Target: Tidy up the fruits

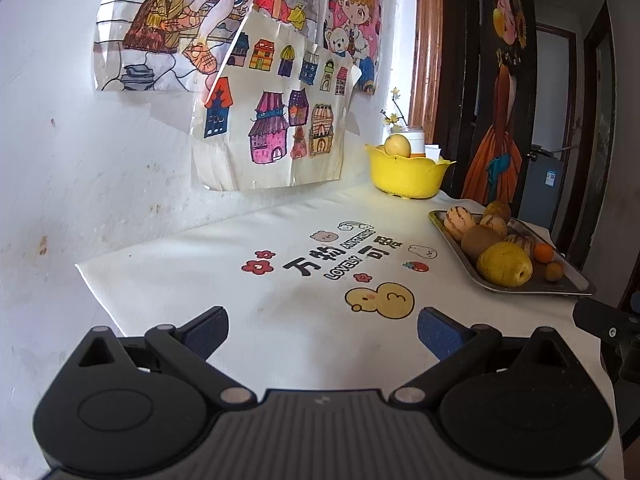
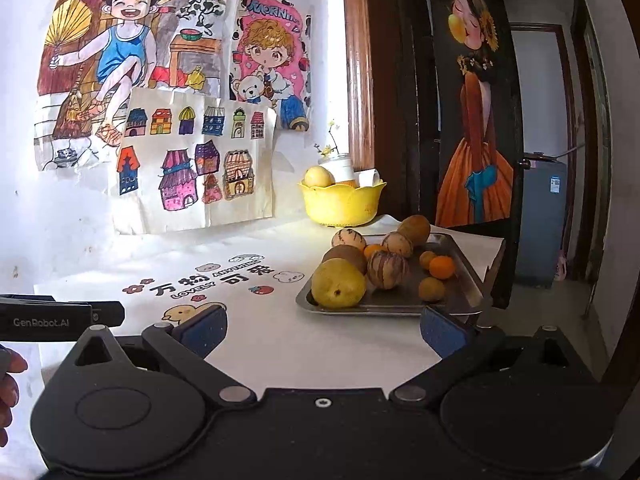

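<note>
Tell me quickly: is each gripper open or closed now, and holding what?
Left gripper: open, holding nothing.
Right gripper: open, holding nothing.

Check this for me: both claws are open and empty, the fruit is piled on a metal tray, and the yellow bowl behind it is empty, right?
Not quite. The yellow bowl isn't empty: the right wrist view shows a pale round fruit in it. The rest stands: left claw and right claw open and empty, fruit piled on the metal tray.
</note>
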{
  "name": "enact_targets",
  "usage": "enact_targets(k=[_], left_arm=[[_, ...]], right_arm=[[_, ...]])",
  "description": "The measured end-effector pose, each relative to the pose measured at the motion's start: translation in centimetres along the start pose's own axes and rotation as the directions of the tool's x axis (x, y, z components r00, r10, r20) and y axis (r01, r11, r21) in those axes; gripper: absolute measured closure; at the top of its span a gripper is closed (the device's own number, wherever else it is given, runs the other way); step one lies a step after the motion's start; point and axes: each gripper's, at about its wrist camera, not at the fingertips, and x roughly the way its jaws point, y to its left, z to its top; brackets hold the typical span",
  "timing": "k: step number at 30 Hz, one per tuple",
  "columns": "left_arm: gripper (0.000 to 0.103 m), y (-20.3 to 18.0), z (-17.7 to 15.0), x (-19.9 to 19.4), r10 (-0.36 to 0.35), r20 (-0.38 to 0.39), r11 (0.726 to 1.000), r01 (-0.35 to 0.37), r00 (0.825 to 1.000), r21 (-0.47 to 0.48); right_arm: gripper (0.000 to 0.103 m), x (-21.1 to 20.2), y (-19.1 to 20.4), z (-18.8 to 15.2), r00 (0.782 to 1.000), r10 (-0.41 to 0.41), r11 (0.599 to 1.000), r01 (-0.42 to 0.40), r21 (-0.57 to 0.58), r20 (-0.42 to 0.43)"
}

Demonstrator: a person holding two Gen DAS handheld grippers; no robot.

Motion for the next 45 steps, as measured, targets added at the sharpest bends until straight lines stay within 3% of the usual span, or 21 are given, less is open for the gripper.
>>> enact_targets(k=[45], left_arm=[[0.000,0.61,-0.41,0.08,0.017,-0.022,1.000,-0.017,1.000,-0.019]], right_arm=[[0.001,-0.03,-0.34,-0.17,1.000,-0.010,1.000,0.010,0.012,-0.010]])
